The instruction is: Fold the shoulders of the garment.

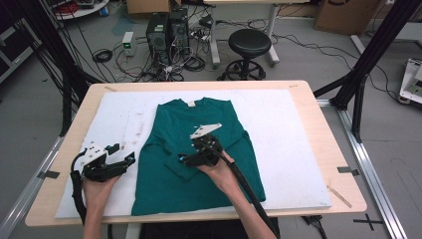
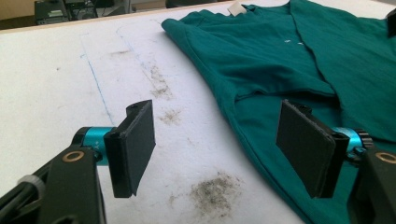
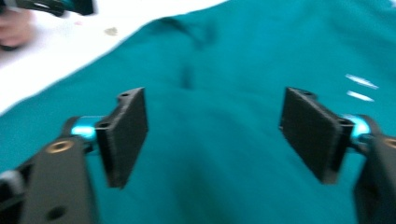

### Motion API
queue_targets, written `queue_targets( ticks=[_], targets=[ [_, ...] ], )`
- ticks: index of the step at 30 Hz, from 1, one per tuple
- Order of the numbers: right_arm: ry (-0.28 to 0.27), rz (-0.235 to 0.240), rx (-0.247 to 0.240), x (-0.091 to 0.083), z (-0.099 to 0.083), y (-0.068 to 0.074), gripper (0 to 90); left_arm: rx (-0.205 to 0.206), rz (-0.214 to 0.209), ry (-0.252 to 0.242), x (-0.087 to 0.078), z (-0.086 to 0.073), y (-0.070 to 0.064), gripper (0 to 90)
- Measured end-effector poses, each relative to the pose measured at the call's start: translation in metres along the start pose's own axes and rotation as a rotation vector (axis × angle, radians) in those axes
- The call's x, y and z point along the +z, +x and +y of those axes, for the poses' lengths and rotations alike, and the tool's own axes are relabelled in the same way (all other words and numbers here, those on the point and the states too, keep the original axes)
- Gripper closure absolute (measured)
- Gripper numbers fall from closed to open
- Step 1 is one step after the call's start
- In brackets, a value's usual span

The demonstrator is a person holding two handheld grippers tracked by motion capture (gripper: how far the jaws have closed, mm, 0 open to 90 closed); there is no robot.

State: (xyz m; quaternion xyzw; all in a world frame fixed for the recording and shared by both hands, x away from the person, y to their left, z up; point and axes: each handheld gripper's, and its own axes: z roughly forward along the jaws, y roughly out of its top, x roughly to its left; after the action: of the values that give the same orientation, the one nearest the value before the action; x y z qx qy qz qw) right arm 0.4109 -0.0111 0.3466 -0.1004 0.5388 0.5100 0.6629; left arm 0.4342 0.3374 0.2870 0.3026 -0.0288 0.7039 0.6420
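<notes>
1. Right gripper (image 3: 215, 135): jaws spread wide, empty, with the green T-shirt (image 3: 224, 70) spread flat directly beneath and between them.
2. Left gripper (image 2: 217, 149): jaws spread, empty, over the white bench pad (image 2: 70, 93); the shirt's edge lies under its right jaw.

One green shirt (image 1: 199, 159) is counted at the frame's centre, on one white mat (image 1: 298, 129). Two grippers are counted: left (image 1: 130, 160) at lower left, right (image 1: 182, 159) at centre. One stool (image 1: 249, 45) and two computer towers (image 1: 168, 30) are seen along the top.
</notes>
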Motion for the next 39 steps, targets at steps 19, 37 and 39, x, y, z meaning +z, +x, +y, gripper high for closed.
queue_targets(
  ticks=[19, 37, 39],
  targets=[
    [-0.195, -0.213, 0.105, -0.121, -0.091, -0.074, 20.5, 0.01, 0.003, 0.001, 0.0, 0.0, -0.001, 28.5],
    [-0.271, -0.342, 0.199, -0.152, -0.143, -0.102, 20.5, 0.042, 0.012, -0.005, -0.001, 0.0, -0.005, 28.6],
    [-0.265, -0.343, 0.2, -0.151, -0.145, -0.103, 20.5, 0.043, 0.012, -0.014, -0.003, 0.001, -0.005, 28.5]
  ],
)
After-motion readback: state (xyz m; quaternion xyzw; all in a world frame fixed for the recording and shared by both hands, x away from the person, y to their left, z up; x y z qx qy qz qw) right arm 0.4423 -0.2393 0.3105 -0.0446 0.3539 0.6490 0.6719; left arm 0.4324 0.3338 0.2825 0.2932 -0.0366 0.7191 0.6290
